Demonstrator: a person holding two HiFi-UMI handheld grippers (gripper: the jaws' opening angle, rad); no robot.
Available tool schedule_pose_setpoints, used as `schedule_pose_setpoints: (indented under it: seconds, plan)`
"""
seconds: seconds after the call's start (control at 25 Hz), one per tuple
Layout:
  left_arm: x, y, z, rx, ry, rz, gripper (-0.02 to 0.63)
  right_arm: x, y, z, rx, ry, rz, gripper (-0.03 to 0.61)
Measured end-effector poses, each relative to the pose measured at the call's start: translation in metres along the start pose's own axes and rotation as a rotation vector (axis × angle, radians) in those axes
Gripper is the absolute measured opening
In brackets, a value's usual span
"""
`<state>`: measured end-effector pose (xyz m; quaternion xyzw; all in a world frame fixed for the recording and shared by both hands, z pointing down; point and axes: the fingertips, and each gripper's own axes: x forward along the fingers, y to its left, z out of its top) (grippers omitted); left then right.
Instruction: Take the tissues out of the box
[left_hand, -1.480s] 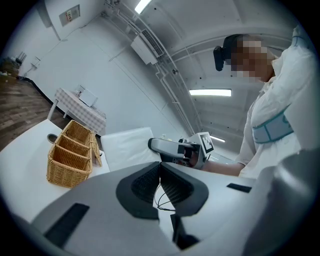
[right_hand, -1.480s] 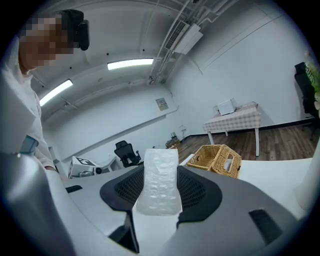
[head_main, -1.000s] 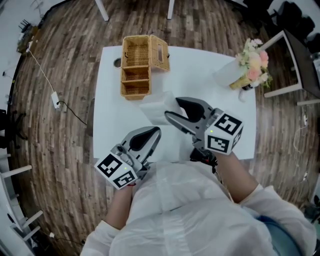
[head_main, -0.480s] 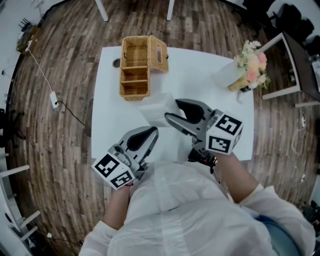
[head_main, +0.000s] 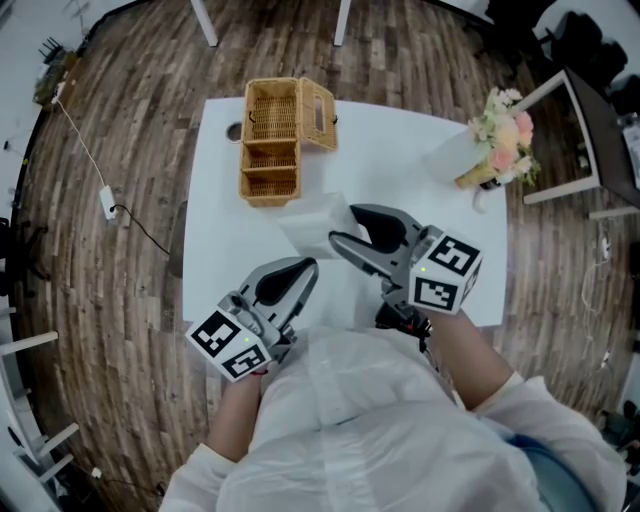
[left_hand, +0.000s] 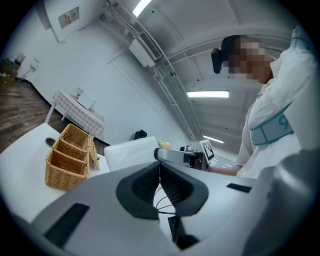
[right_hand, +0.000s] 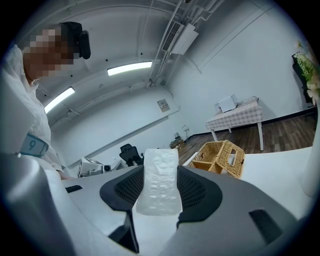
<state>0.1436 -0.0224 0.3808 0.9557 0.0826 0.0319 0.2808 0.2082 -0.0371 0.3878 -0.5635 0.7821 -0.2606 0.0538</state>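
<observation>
A wicker tissue box stands at the table's far left with its lid swung open; it also shows in the right gripper view and the left gripper view. My right gripper holds a white pack of tissues just above the table, in front of the box. In its own view the pack stands upright between the jaws of the right gripper, with both pads pressed on it. My left gripper hovers at the near edge, shut and empty, as seen in its own view.
The white table carries a bunch of pink flowers at its far right corner. A white chair stands beyond it on the wood floor. The person's white sleeves fill the near side.
</observation>
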Motion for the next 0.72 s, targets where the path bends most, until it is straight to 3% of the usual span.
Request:
schedule_pose_setpoints:
  seconds: [0.72]
  plan:
    - [-0.0022,0.0002,-0.0005,-0.016,-0.011,0.001,0.002,-0.0004,0.0026,-0.0009,0.003,0.006,0.01,0.222]
